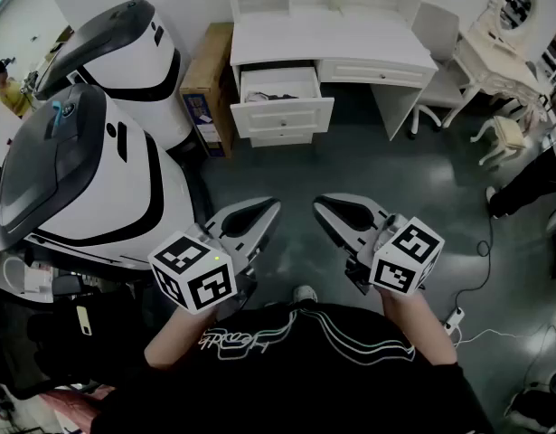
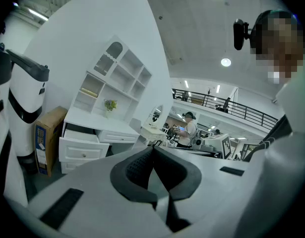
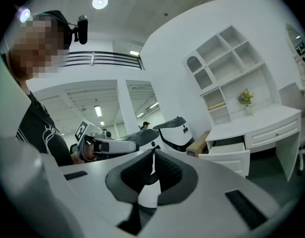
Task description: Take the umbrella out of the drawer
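A white desk (image 1: 327, 39) stands at the far side of the floor, with its top left drawer (image 1: 279, 89) pulled open. Something dark lies inside the drawer (image 1: 276, 96); I cannot tell whether it is the umbrella. The drawer also shows in the left gripper view (image 2: 83, 143) and the right gripper view (image 3: 229, 150). Both grippers hover side by side close to my body, far from the desk. My left gripper (image 1: 268, 208) (image 2: 153, 148) is shut with nothing in it. My right gripper (image 1: 321, 204) (image 3: 153, 150) is shut and empty too.
Two big white-and-black machines (image 1: 88, 179) fill the left side. A cardboard box (image 1: 205, 80) leans beside the desk. A white chair (image 1: 436, 39), a vanity table (image 1: 504, 43) and a stool (image 1: 505, 134) stand at the right. A power strip (image 1: 454, 319) lies on the floor.
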A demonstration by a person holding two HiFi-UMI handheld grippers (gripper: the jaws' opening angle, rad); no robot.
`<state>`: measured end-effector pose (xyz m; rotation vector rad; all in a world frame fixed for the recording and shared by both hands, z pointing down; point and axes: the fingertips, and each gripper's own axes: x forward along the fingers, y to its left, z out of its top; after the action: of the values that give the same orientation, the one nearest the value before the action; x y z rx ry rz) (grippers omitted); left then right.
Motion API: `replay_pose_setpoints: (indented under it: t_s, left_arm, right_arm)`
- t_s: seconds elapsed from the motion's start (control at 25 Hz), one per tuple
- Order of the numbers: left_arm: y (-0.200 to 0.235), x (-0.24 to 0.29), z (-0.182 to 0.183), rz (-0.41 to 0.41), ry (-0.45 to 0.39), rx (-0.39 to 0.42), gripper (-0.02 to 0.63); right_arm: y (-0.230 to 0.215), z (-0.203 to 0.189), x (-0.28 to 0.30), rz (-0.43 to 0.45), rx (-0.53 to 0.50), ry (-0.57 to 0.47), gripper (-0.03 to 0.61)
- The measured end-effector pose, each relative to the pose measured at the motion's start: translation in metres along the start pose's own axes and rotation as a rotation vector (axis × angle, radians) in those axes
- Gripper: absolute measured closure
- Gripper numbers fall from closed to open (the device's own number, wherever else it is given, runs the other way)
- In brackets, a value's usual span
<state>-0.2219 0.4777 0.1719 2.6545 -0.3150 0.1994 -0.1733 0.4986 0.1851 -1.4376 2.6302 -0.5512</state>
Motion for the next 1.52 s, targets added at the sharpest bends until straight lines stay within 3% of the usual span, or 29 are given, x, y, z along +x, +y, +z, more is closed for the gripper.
replay_pose_setpoints:
  t_s: [0.44,0.92,1.12,1.36,1.52]
  left_arm:
    - [-0.011,0.07,-0.003,0.047,0.006,0.009,0.594]
    - [-0.005,0.128,-0.026,0.073,0.06,-0.026,0.594]
    - [0.037,0.152,-0.019,0.081,0.071,-0.052,0.594]
    - [0.125,0.201,0.01,0.073,0.075,-0.099,0.594]
    - [0.201,0.239,0.043,0.122,0.083,-0.036,0.594]
  right_arm:
    - [-0.064,0.001,-0.04,-0.022,0.0,0.023,0.529]
    - [-0.127,-0.014,-0.067,-0.01,0.104,-0.028,0.526]
    - [-0.173,-0.013,-0.042,-0.035,0.165,-0.029,0.528]
    - [-0.247,0.004,0.02,-0.051,0.199,0.013,0.526]
    - [-0.312,0.02,0.069,-0.06,0.211,0.042,0.526]
